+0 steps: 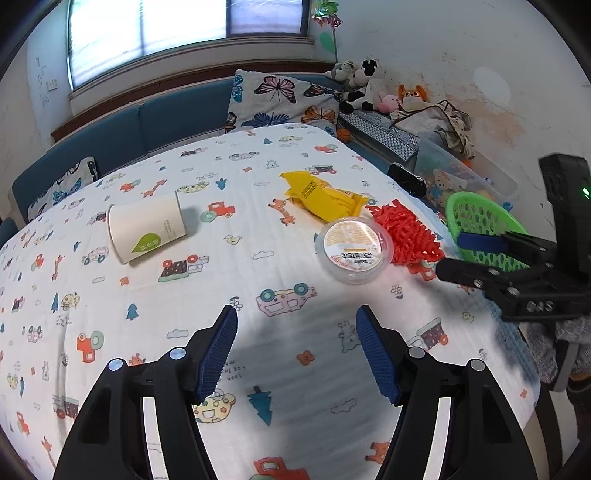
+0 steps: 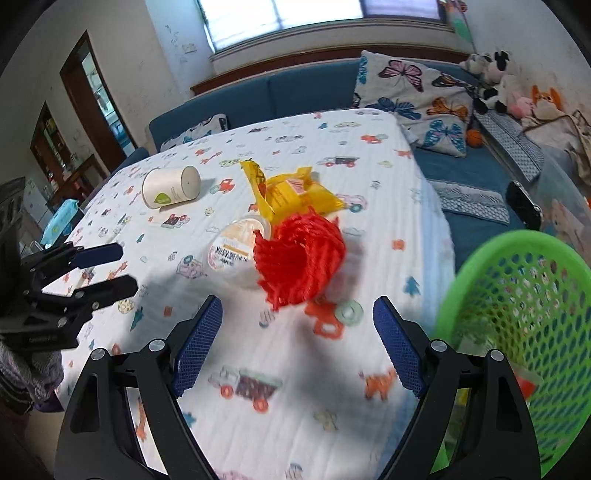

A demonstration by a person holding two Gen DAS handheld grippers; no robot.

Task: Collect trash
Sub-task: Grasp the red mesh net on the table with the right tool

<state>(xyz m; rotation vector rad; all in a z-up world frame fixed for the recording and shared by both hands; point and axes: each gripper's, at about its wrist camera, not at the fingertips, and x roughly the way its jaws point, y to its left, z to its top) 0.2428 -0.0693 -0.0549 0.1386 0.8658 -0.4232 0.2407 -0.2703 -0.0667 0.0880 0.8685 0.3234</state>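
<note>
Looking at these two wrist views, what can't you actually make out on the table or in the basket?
- Green basket: its contents, right wrist view; blurred behind the mesh, cut off by the frame edge.
- Plastic tub: its right side, right wrist view; hidden by the red foam net.
- Tub label print: left wrist view; too small to read.
- Paper cup: its inside, both views; it lies sideways.

Bright daylight came from the window [image 1: 184, 29], soft shadows fell on the worktop [image 1: 258, 266], right view motion-blurred, fisheye edges bent and dark.
</note>
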